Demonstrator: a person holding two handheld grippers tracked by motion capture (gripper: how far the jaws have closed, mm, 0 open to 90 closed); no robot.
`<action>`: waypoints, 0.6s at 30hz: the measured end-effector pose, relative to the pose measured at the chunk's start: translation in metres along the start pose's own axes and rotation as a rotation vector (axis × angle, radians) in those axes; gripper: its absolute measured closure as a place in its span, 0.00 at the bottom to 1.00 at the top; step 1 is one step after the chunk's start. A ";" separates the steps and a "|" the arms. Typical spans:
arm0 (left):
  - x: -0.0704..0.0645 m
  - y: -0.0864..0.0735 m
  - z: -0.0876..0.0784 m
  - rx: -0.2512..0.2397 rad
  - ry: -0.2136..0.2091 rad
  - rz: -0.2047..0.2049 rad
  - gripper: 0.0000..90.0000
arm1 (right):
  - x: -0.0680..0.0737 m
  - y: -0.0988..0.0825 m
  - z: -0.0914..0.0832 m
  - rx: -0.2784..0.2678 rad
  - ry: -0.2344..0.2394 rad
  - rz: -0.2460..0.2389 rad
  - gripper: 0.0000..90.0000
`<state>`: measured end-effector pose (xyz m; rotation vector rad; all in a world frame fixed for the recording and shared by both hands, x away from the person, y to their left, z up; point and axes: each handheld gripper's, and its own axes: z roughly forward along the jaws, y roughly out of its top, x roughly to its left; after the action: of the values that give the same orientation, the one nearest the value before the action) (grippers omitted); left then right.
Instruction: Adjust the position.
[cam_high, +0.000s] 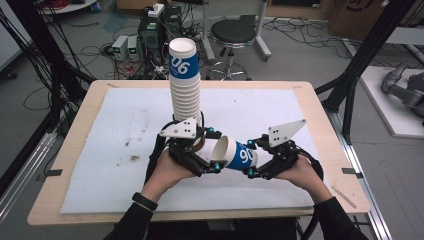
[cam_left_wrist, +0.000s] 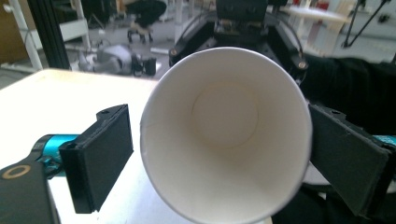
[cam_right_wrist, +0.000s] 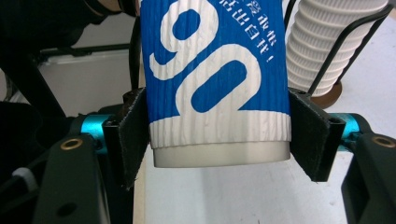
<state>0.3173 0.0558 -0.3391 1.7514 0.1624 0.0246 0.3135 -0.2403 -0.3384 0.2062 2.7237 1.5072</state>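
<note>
Seen from above, a person's two forearms enter at the bottom centre of the frame, each hand working a black two-jaw gripper over a white mat (cam_high: 125, 150) on a wooden table (cam_high: 320, 150). Left of centre, the left gripper (cam_high: 212, 150) sits at the mouth of a single paper cup (cam_high: 235, 154); behind it, toward the upper middle of the frame, rises a tall stack of cups (cam_high: 185, 80) held in a wire stand. In the left gripper view the cup's open mouth (cam_left_wrist: 224, 135) faces the camera, and the two black jaws stand apart: there is a clear gap on the left side, while the right one sits just at the rim, so this gripper does not appear to be clamping. The cup lies on its side, its long axis running left to right across the frame, mouth toward the left gripper and base toward the right. Right of centre, the right gripper (cam_high: 260, 160) is clamped on the cup's base end; in the right gripper view both pads (cam_right_wrist: 133, 135) press the ribbed blue-and-white sleeve (cam_right_wrist: 217, 74). The right hand therefore carries the cup, probably free to draw it away rightward.
</note>
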 end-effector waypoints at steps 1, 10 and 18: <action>0.001 0.000 -0.002 -0.019 0.003 -0.005 0.09 | 0.000 0.000 -0.001 -0.011 0.003 0.003 0.32; 0.004 -0.004 -0.006 -0.113 0.003 -0.054 0.09 | -0.003 -0.002 -0.010 -0.098 0.008 0.038 0.33; 0.005 -0.005 -0.009 -0.143 -0.038 -0.068 0.09 | -0.004 -0.004 -0.012 -0.112 0.000 0.041 0.33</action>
<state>0.3209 0.0663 -0.3423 1.6022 0.1874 -0.0455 0.3163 -0.2532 -0.3356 0.2604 2.6405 1.6634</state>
